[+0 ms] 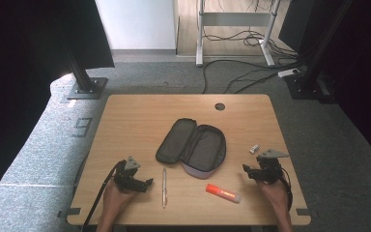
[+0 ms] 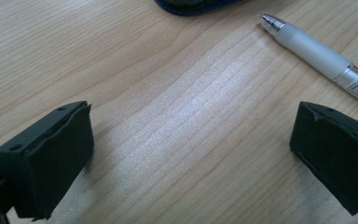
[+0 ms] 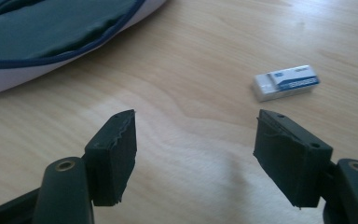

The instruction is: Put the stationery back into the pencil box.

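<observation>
An open dark pencil case (image 1: 192, 145) lies at the middle of the wooden table (image 1: 140, 116). In front of it are a clear pen (image 1: 164, 186) and an orange highlighter (image 1: 222, 193). A small white eraser (image 1: 254, 148) rests to the case's right. My left gripper (image 1: 145, 183) sits low at the front left, open, just left of the pen (image 2: 317, 53), with bare wood between its jaws (image 2: 191, 163). My right gripper (image 1: 249, 170) is at the front right, open with nothing between its jaws (image 3: 196, 149). The eraser (image 3: 286, 81) lies a little beyond its right jaw, and the case (image 3: 51, 37) is at the upper left.
The table has a round cable hole (image 1: 220, 106) near its far edge. Beyond it, on grey carpet, stand black frame feet (image 1: 84, 87) and a desk leg with loose cables (image 1: 241, 72). Bare wood lies on the far half and left side of the table.
</observation>
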### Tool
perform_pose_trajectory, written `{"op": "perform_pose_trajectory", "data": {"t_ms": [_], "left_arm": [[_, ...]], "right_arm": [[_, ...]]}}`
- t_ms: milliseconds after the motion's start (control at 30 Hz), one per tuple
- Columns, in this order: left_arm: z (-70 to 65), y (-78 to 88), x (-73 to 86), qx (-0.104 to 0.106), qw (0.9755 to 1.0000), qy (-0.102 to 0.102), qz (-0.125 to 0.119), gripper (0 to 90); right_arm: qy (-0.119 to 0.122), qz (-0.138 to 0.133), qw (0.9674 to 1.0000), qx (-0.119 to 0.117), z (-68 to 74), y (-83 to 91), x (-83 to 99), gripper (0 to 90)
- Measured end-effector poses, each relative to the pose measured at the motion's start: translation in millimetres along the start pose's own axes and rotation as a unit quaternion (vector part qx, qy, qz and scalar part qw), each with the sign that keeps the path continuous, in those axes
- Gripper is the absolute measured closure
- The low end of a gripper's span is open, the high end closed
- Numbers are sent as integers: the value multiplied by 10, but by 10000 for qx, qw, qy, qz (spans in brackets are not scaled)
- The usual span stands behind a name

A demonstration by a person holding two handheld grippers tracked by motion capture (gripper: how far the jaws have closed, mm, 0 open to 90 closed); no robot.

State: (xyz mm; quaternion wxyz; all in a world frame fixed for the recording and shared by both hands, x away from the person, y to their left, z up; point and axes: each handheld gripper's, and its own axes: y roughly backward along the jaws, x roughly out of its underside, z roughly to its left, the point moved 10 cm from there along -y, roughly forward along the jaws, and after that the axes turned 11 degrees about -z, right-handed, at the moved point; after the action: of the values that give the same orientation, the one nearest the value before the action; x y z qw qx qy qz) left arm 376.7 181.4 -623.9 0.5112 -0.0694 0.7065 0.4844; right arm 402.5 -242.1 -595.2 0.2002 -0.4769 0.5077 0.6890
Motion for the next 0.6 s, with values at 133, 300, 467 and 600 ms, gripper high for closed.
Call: {"op": "perform_pose_trajectory", "data": {"t_ms": [133,300,467,600], "left_arm": [[0,1,0,8,10000,1,4,0],[1,1,1,3,10000,-2,7,0],[0,1,0,3,10000,1,4,0],[0,1,0,8,10000,0,4,0]], "right_arm": [[32,17,10000,87,-85,-54,-35,293],[34,56,9998,184,-187,-124,-77,297],[53,108,9996,244,-269,-186,-111,321],[58,156,9995,272,-327,-233,-128,325]]}}
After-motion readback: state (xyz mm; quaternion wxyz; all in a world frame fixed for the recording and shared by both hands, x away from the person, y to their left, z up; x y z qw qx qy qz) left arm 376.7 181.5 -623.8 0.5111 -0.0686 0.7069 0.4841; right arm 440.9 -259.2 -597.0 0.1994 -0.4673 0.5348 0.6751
